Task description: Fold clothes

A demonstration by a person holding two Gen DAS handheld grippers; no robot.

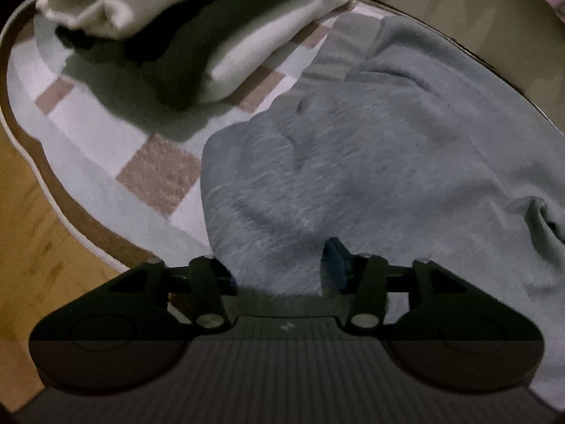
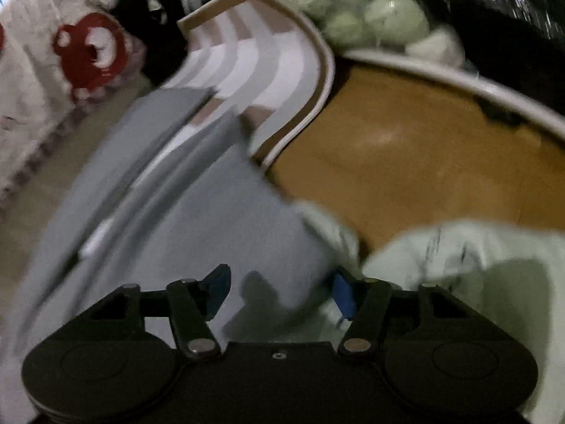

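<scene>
Grey-blue fleece garment (image 1: 370,162) lies spread on a checked mat (image 1: 106,162), covering its right part in the left wrist view; surface fuzzy, 1 crease near its middle, a bunched fold at its right edge. Mat has pale blue, white and brown squares with a brown border and white piping, and sits on a wooden floor (image 1: 31,233). Folded stack of white and dark clothes (image 1: 169,35) rests at the far end of the mat, just beside the garment's upper left edge, contact unclear.

Left tool (image 1: 282,275) points down at the near edge of the garment, jaws apart, blue pads visible. Fleece lies between and under the fingers, but pads do not press on it as far as visible.

Right wrist view is motion-blurred. Right tool (image 2: 279,293) has jaws apart, blue pads on both sides, over the grey-blue garment (image 2: 197,212); nothing clamped. Pale green cloth (image 2: 476,258) lies at lower right, touching the garment's edge near the right finger. Mat corner (image 2: 268,56) curls up beyond the garment, wooden floor (image 2: 423,162) to its right. White fabric with a red bear print (image 2: 88,49) sits at upper left, a bag of pale round items (image 2: 370,10) at top; their kind cannot be told.
</scene>
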